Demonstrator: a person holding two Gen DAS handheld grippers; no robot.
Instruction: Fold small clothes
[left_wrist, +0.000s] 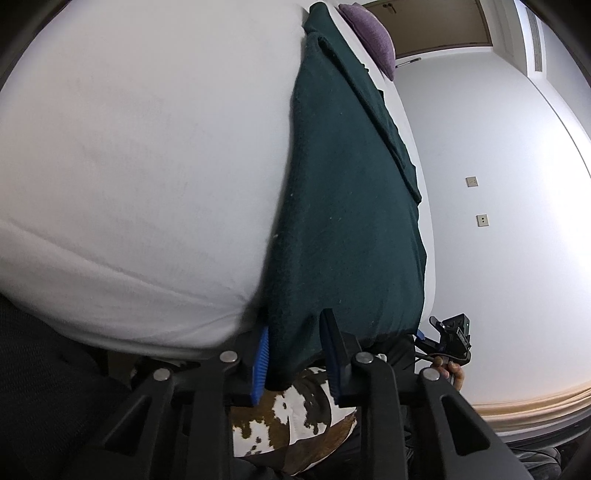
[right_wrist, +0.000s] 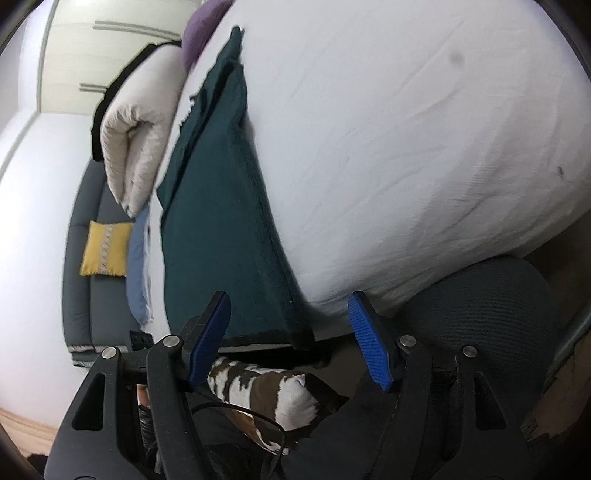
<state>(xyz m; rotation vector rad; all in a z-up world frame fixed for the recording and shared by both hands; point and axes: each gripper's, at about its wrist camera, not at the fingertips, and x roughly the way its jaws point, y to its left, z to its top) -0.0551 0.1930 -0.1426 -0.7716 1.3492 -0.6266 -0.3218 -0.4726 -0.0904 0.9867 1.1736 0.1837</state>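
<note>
A dark green garment lies flat along the edge of the white bed, and its near hem hangs toward me. My left gripper is shut on that hem, with bunched fabric filling the gap between the blue pads. In the right wrist view the same garment runs away from me. My right gripper stands open, its pads wide apart on either side of the garment's near corner and touching none of it.
A purple cushion sits at the bed's far end. A folded cream duvet and a blue cloth lie beside the garment. Beyond stands a grey sofa with a yellow cushion. A brown-and-white patterned fabric lies below the grippers, and a dark mesh chair back is at the right.
</note>
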